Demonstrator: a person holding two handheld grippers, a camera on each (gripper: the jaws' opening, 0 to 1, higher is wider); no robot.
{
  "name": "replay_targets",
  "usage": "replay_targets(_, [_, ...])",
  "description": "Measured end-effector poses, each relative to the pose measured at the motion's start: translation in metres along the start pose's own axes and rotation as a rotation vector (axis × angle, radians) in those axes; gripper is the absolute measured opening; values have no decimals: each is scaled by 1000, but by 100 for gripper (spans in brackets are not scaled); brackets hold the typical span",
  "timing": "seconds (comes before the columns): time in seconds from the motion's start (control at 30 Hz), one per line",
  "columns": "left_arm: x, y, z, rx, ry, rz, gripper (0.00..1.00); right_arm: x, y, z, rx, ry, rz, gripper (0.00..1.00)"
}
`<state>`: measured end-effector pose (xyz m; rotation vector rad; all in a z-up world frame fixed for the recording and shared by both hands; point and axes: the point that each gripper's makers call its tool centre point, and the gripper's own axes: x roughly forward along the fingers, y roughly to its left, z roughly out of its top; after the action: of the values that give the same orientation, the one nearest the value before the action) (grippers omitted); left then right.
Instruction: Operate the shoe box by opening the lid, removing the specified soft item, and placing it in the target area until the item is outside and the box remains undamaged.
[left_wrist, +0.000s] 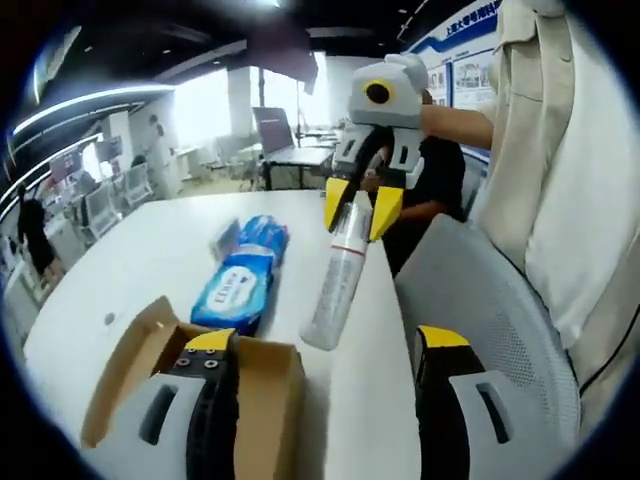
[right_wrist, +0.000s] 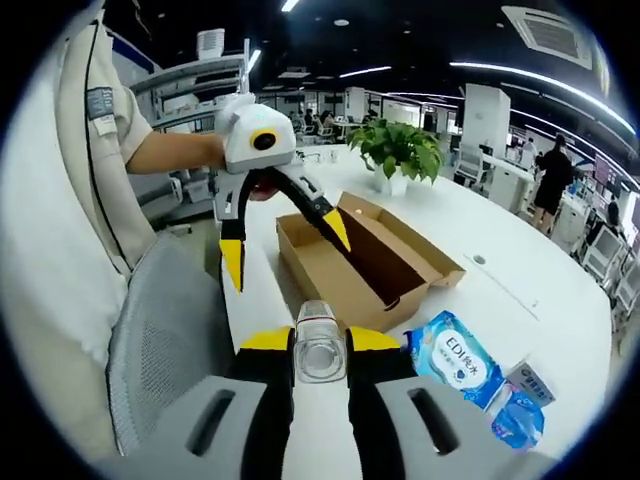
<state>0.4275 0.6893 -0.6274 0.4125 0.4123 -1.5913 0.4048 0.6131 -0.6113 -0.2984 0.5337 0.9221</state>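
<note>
Fingers of right gripper (right_wrist: 320, 345) clamp bottle (right_wrist: 320, 345); left gripper (left_wrist: 325, 345) wide at box (right_wrist: 365, 262) edge.

shoe box (right_wrist: 355, 262): brown cardboard, lid open, upright on the white desk (right_wrist: 500, 250)
soft item: blue wet-wipe pack (right_wrist: 455, 358) lying flat on desk, outside the box, just beside it

Both grippers raised, one clamped, one spread

Right gripper (right_wrist: 320, 345): yellow-tipped jaws closed on a clear bottle (right_wrist: 320, 350); in the left gripper view it hangs tips-down, gripping the bottle's top, bare forearm behind it. Left gripper (left_wrist: 325, 350): jaws wide apart; in the right gripper view it is held up by a hand (right_wrist: 205, 150), tips pointing down.
</note>
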Motion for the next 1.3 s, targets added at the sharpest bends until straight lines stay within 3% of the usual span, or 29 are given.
replay_targets(0.3, [-27, 8, -11, -67, -24, 136, 84, 0, -39, -2, -80, 69, -2, 16])
replay_targets(0.83, [-62, 12, -22, -170, -60, 312, 99, 4, -95, 1, -235, 201, 30, 16])
replay_targets(1.3, [-80, 11, -20, -242, -82, 419, 100, 12, -140, -6, -320, 333, 79, 16])
